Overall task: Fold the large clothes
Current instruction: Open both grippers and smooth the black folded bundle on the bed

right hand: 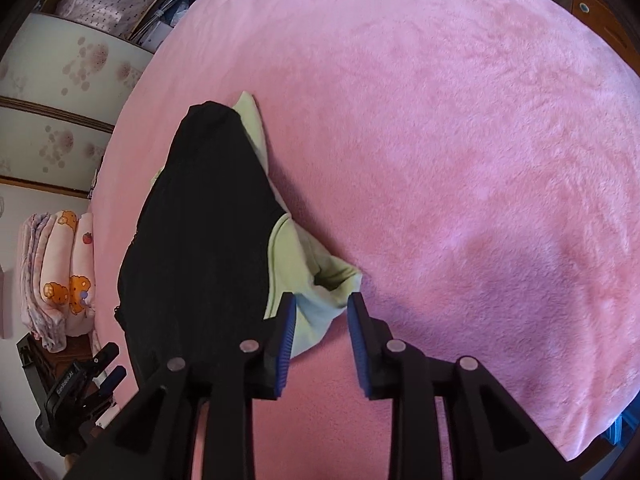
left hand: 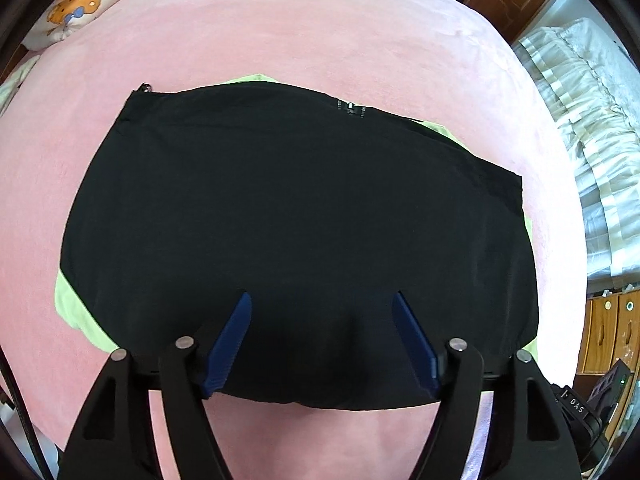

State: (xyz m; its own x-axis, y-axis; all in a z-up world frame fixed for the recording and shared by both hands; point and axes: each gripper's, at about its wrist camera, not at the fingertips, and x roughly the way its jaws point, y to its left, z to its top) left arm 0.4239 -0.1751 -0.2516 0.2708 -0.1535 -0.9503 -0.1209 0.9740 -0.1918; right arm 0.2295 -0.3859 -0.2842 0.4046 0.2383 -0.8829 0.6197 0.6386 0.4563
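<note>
A large black garment with a pale lime-green lining point(left hand: 288, 208) lies folded into a broad, roughly rectangular bundle on the pink plush bed cover point(left hand: 320, 32), filling the middle of the left wrist view; green edges peek out at its lower left, its upper edge and its right side, and a small metal zipper pull point(left hand: 351, 108) shows near the top edge. The left gripper point(left hand: 322, 300) hangs over the near edge of the bundle, pointing steeply down, its blue-padded fingers point(left hand: 234, 328) spread wide with only flat black cloth showing between them and nothing pinched, a stance that suggests a fold laid down and let go. In the right wrist view the same garment runs up the left half of the frame, with a crumpled green flap point(right hand: 320, 280) sticking out at lower centre. The right gripper point(right hand: 322, 304) sits just over that flap, its fingers point(right hand: 286, 332) parted only narrowly; the flap's end lies between them, but the pads do not look pressed on it, so I judge it loose rather than gripped. The black panel looks neatly squared, while the green flap spoils the outline, so tucking or folding it in seems the likely remaining work. A stack of pink cartoon-print bedding point(right hand: 68, 272) sits at the left edge of that view, well apart from the garment.
</note>
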